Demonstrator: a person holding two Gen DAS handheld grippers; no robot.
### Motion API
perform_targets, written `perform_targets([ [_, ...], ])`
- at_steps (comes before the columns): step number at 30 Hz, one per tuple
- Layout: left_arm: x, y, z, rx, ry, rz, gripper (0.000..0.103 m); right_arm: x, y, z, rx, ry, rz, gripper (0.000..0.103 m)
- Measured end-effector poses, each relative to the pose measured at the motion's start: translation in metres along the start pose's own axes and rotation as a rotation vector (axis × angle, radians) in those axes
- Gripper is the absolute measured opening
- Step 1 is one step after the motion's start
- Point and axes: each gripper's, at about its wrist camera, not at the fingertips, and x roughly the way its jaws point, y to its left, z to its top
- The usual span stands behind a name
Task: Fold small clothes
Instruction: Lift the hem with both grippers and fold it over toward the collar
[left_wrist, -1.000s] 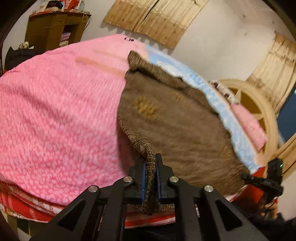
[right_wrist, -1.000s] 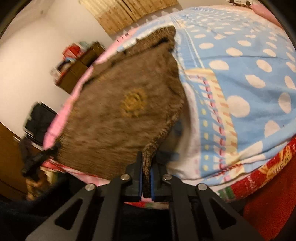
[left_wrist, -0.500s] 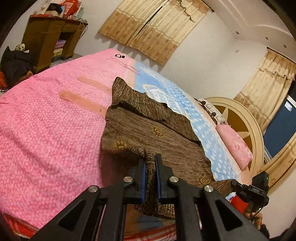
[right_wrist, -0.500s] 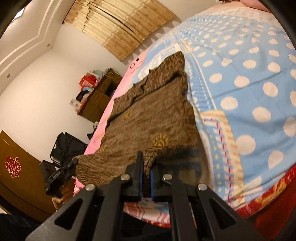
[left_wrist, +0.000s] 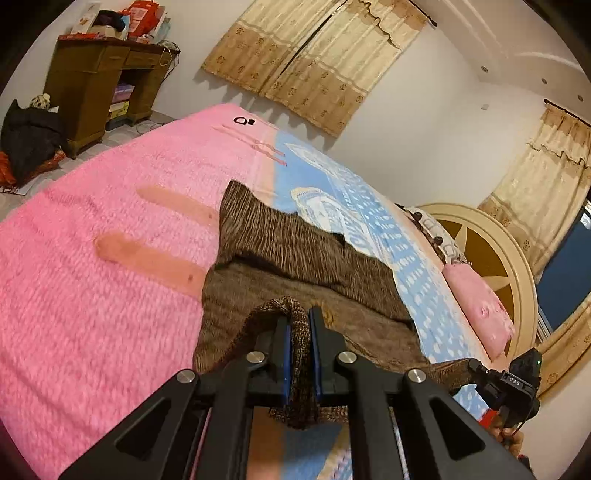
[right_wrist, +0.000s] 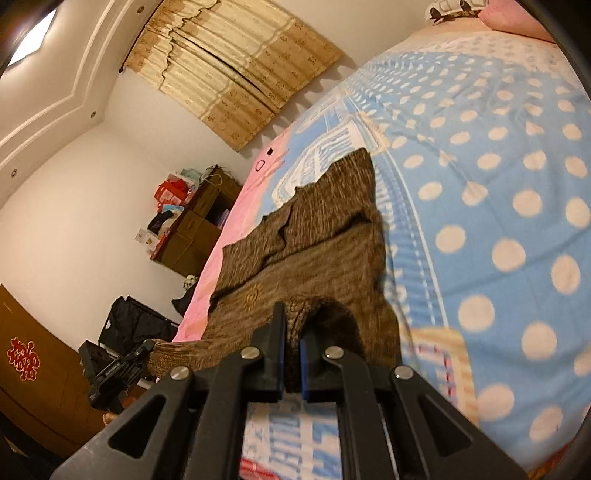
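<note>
A brown knitted garment (left_wrist: 295, 258) lies on the bed across the seam between the pink blanket (left_wrist: 103, 266) and the blue dotted blanket (right_wrist: 498, 192). My left gripper (left_wrist: 299, 325) is shut on the garment's near ribbed hem and holds it lifted over the rest of the cloth. My right gripper (right_wrist: 293, 332) is shut on the other near hem corner of the same garment (right_wrist: 314, 236), also raised. The far part of the garment lies flat with a fold across it. Each gripper shows at the edge of the other's view.
A wooden desk (left_wrist: 99, 85) with clutter and a black bag (left_wrist: 29, 144) stand beyond the bed's left side. A round headboard (left_wrist: 491, 266) and a pink pillow (left_wrist: 480, 306) are at the right. Curtains (left_wrist: 314, 62) hang on the far wall.
Both grippers have lifted the near hem and carried it forward over the garment toward its far end. The garment now looks shorter and doubled.
</note>
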Motion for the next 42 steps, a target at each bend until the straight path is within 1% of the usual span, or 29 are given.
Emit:
perform_targets([
  [2,0.006,-0.003,0.006,0.019,-0.006,0.011,0.008,0.007,0.001,0.008,-0.002,-0.007,-0.011,0.009],
  [4,0.012,-0.003,0.01,0.015,-0.003,0.006,0.008,0.013,0.002,0.014,-0.013,-0.015,-0.032,0.009],
  [7,0.022,-0.002,0.018,0.008,-0.001,0.012,0.008,0.022,0.001,0.023,-0.01,-0.016,-0.042,0.009],
  [12,0.036,0.002,0.038,-0.02,-0.01,0.016,0.008,0.032,0.004,0.042,-0.022,-0.036,-0.049,0.009],
  [18,0.052,-0.002,0.056,-0.007,-0.033,0.031,0.008,0.044,0.006,0.068,-0.041,-0.067,-0.068,0.009],
  [25,0.074,0.0,0.076,-0.021,-0.045,0.046,0.008,0.066,0.001,0.09,-0.032,-0.065,-0.074,0.009],
  [36,0.123,0.017,0.11,-0.071,-0.023,0.098,0.008,0.105,0.002,0.128,-0.061,-0.065,-0.099,0.009],
  [39,0.14,0.025,0.121,-0.11,-0.011,0.113,0.008,0.119,0.004,0.143,-0.082,-0.071,-0.111,0.009],
  [42,0.162,0.031,0.13,-0.114,0.003,0.139,0.008,0.133,0.002,0.155,-0.083,-0.076,-0.124,0.009],
])
